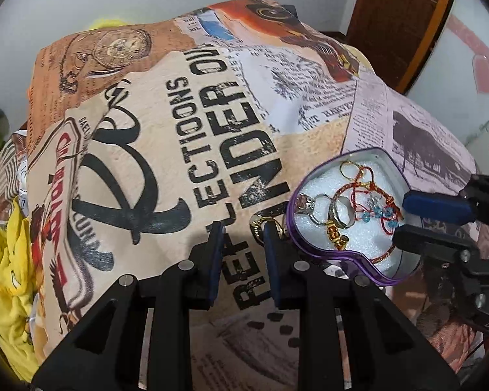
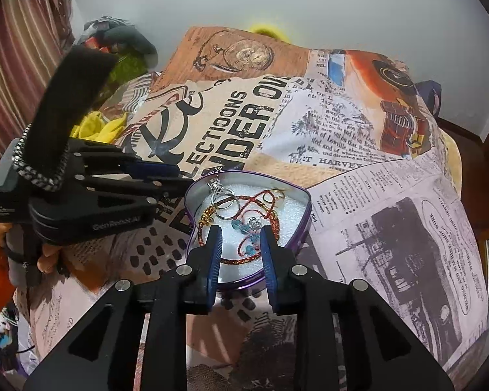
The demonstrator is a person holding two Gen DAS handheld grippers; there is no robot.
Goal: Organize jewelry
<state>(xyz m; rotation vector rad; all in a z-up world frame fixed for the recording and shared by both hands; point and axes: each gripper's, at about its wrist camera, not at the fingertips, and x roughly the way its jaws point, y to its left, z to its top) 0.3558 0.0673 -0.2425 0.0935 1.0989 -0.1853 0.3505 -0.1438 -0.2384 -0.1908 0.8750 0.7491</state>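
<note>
Left tongs [image 1: 241, 228] apart, gold ring [image 1: 260, 224] just ahead: light, stiff, slippery; pinch across band. Right tongs [image 2: 241, 233] apart over tin [image 2: 304, 218].

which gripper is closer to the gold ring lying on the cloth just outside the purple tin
Left. The left gripper has its open fingers right beside the gold ring, just outside the purple tin. The right gripper is open too, over the tin's white padding, farther from it.
</note>
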